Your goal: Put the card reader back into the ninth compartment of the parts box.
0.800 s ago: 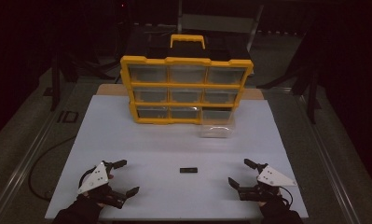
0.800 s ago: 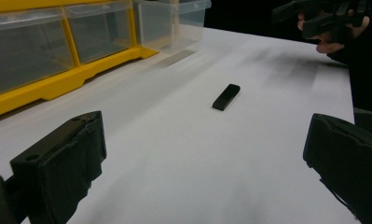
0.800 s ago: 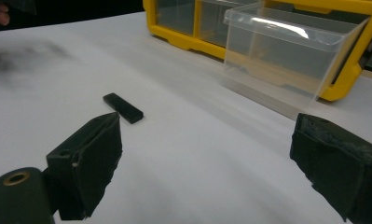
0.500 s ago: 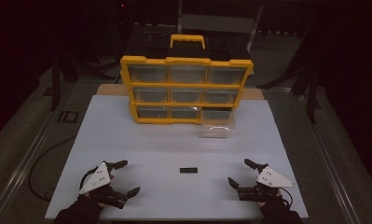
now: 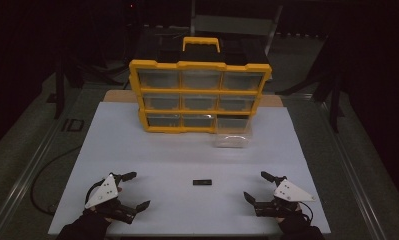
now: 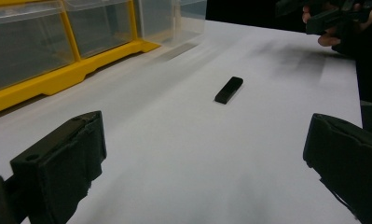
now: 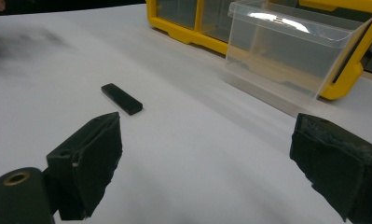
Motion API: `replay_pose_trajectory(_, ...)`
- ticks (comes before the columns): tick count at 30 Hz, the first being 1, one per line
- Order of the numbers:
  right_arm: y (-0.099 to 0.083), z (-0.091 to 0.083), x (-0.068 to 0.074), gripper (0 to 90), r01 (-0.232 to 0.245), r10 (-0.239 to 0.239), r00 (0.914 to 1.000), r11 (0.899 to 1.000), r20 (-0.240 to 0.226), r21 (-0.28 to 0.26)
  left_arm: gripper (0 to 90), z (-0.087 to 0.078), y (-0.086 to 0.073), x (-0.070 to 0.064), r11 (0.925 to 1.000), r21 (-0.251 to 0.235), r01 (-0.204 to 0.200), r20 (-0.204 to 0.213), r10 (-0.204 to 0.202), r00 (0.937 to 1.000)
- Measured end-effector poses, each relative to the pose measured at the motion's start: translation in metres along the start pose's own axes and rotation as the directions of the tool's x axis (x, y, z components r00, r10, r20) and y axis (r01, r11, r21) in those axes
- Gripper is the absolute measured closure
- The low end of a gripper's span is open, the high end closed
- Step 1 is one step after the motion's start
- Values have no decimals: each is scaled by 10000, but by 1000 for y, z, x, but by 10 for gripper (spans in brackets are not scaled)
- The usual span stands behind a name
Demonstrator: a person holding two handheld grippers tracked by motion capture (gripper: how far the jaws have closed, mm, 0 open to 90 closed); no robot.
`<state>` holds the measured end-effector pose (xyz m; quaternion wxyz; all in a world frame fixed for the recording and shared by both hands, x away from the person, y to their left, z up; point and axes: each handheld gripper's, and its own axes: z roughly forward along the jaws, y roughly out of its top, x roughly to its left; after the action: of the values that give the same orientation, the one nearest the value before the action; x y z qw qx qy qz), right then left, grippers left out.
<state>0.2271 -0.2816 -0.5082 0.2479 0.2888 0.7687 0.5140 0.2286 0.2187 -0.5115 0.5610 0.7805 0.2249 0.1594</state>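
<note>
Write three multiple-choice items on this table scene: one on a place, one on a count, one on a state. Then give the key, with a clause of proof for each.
1. Where does the small flat black bar lie?
A. on the white tabletop, between the two grippers
B. inside the clear plastic drawer
C. on top of the yellow organiser

2. How many drawer slots does the front of the yellow plastic organiser box show?
A. four
B. six
C. nine

3. How do the jaws of the left gripper and the right gripper stand?
A. both shut on the bar
B. both open and holding nothing
C. left shut, right open

Key: 1 A, the bar rests on bare tabletop between them. 2 C, three rows of three; the clear plastic drawer sits pulled out before the bottom right slot. 3 B, each gripper view shows its jaws wide apart.
</note>
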Motion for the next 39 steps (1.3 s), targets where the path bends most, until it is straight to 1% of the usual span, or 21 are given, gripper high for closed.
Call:
replay_pose_trajectory(2, 0, 0, 0, 92, -100, 100, 9999, 9999, 17, -69, 2, 0, 0, 0, 10000, -16, 25, 25, -25, 10000)
replay_pose_trajectory(5, 0, -1, 0, 92, 7, -7, 10000, 10000, 74, -61, 2, 0, 0, 0, 10000, -30, -3, 23, 3, 10000)
replay_pose_trajectory(6, 1, -1, 0, 92, -105, 105, 9999, 9999, 61, -117, 2, 0, 1, 0, 10000, -52, 48, 74, -48, 10000)
replay_pose_trajectory(8, 0, -1, 0, 92, -8, 8, 10000, 10000, 57, -73, 2, 0, 1, 0, 10000, -79, 59, 62, -59, 10000)
replay_pose_trajectory(11, 0, 0, 0, 92, -82, 83, 10000, 9999, 21, -88, 2, 0, 2, 0, 10000, -58, 80, 100, -80, 9999)
replay_pose_trajectory(12, 0, 0, 0, 92, -11, 11, 10000, 10000, 19, -76, 2, 0, 2, 0, 10000, -47, 75, 100, -74, 9999)
replay_pose_trajectory(13, 0, -1, 0, 92, 6, -5, 10000, 10000, 34, -71, 2, -1, 3, -1, 9999, -57, 134, 126, -133, 9998)
replay_pose_trajectory(15, 1, -1, 0, 92, 5, -5, 10000, 10000, 43, -93, 2, -2, 3, -1, 9999, -59, 120, 129, -119, 9998)
replay_pose_trajectory(17, 1, -1, 0, 93, -86, 87, 9999, 9999, 82, -105, 2, -3, 5, -1, 9999, -78, 98, 142, -97, 9999)
replay_pose_trajectory(19, 0, -1, 0, 92, 10, -10, 10000, 9999, 39, -112, 2, -4, 8, -1, 9998, -163, 67, 150, -64, 9999)
replay_pose_trajectory(21, 0, 0, 0, 93, -20, 20, 10000, 9999, 52, -102, 2, -4, 11, 0, 9997, -226, 61, 229, -56, 9997)
replay_pose_trajectory(23, 0, 0, 0, 92, -156, 156, 9999, 9998, 10, -146, 2, -4, 14, 1, 9996, -257, 103, 277, -95, 9996)
replay_pose_trajectory(27, 1, -1, 0, 92, -203, 204, 9998, 9997, 69, -168, 2, -5, 19, 5, 9999, -115, 51, 249, -48, 9997)
replay_pose_trajectory(29, 1, -1, 0, 93, -136, 137, 9999, 9998, 75, -160, 2, -6, 23, 6, 10000, -75, 10, 222, -9, 9998)
replay_pose_trajectory(33, 1, -1, 0, 93, -220, 220, 9997, 9997, 38, -142, 2, -6, 31, 8, 9999, 69, -110, 348, 108, 9993)
replay_pose_trajectory(38, 1, 0, 0, 93, -198, 199, 9998, 9997, 40, -147, 2, -4, 40, 12, 9993, 273, -260, 332, 251, 9991)
replay_pose_trajectory(39, 1, -1, 0, 93, -191, 191, 9998, 9997, 47, -134, 2, -4, 41, 13, 9992, 315, -232, 366, 221, 9991)
